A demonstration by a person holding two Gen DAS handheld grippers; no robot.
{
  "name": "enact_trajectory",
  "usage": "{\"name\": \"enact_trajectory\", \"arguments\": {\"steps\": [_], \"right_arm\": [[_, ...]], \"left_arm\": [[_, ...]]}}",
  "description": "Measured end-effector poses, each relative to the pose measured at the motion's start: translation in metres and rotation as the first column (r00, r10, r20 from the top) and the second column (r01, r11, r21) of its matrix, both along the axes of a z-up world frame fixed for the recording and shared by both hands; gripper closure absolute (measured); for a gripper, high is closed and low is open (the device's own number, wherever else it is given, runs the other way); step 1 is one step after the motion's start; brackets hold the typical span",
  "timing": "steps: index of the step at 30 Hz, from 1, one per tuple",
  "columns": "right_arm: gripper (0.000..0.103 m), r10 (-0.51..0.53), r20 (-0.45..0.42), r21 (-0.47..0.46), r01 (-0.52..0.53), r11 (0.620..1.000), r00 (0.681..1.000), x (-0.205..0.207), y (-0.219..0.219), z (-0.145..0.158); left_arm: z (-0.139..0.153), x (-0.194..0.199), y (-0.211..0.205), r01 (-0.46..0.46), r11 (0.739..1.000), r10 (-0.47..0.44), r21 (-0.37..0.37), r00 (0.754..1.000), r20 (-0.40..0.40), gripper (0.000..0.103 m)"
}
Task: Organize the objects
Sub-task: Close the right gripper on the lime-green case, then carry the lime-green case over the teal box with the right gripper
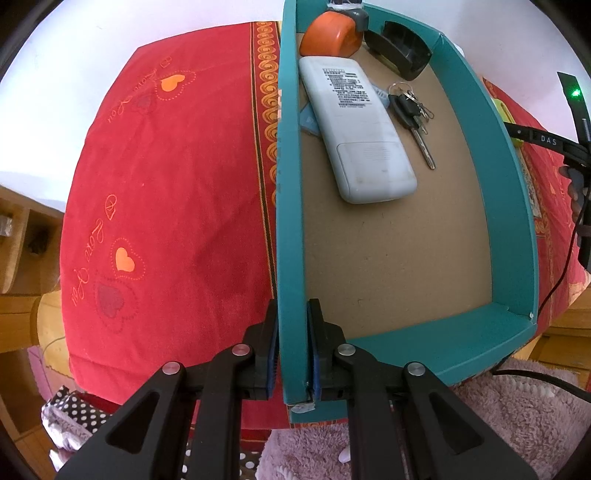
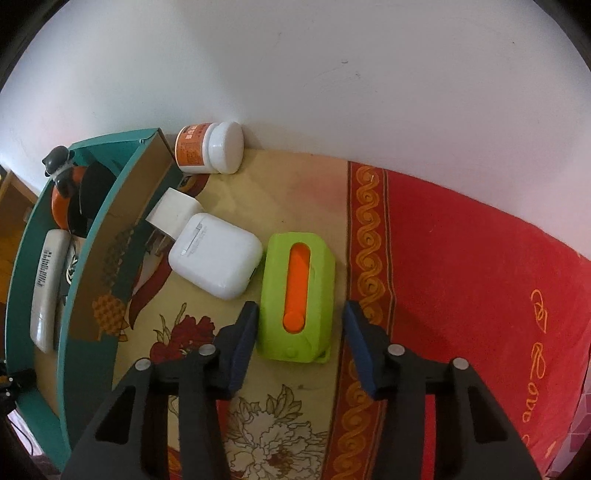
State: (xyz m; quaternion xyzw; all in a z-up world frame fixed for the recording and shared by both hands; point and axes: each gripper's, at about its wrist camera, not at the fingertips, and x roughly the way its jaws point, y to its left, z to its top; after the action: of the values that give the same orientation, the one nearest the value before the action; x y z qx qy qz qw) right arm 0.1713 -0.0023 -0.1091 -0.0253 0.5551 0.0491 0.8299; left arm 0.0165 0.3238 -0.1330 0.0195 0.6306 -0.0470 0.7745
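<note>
While the left gripper stays out of the sorting itself, its two pads are clamped tight on the near left wall of the teal box, one pad outside and one inside. That box sits on a red cloth with heart patterns, and on its brown floor lie a white remote face down, a bunch of keys just beside it, an orange round object at the far end and a black item in the far right corner. From the right wrist camera, the right gripper points down over a lime-green case with an orange slot — its jaws are partly open, the case lies between them, and the left finger looks at or very near the case's side while the right one stands clear of it. Just left of the green case rests a white earbud case, touching a white charger plug behind it. A white-capped orange pill bottle lies on its side against the wall, beside the box's far corner.
</note>
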Motion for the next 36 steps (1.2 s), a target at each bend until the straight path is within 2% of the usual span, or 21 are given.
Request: {"name": "enact_trajectory", "arguments": {"steps": [6, 9, 17, 28, 36], "right_arm": [[0.065, -0.052, 0.001, 0.040, 0.052, 0.998, 0.999, -0.001, -0.007, 0.002], [0.065, -0.080, -0.002, 0.093, 0.080, 0.992, 0.997, -0.006, -0.013, 0.005], [0.065, -0.109, 0.065, 0.161, 0.098, 0.982, 0.992, -0.043, -0.020, 0.038], [0.065, -0.013, 0.161, 0.238, -0.026, 0.971, 0.987, -0.079, 0.043, 0.088], [0.065, 0.100, 0.157, 0.285, -0.142, 0.948, 0.983, -0.090, 0.106, 0.084]], "left_arm": [[0.000, 0.000, 0.000, 0.000, 1.000, 0.000, -0.002, 1.000, 0.004, 0.089], [0.001, -0.001, 0.000, 0.003, 1.000, -0.003, 0.000, 1.000, 0.009, 0.089], [0.001, -0.001, -0.002, 0.023, 1.000, -0.023, 0.005, 1.000, 0.019, 0.089], [0.003, -0.003, -0.002, 0.039, 0.999, -0.038, -0.002, 0.999, 0.038, 0.089], [0.006, -0.009, -0.003, 0.060, 0.998, -0.060, -0.004, 0.996, 0.065, 0.089]]}}
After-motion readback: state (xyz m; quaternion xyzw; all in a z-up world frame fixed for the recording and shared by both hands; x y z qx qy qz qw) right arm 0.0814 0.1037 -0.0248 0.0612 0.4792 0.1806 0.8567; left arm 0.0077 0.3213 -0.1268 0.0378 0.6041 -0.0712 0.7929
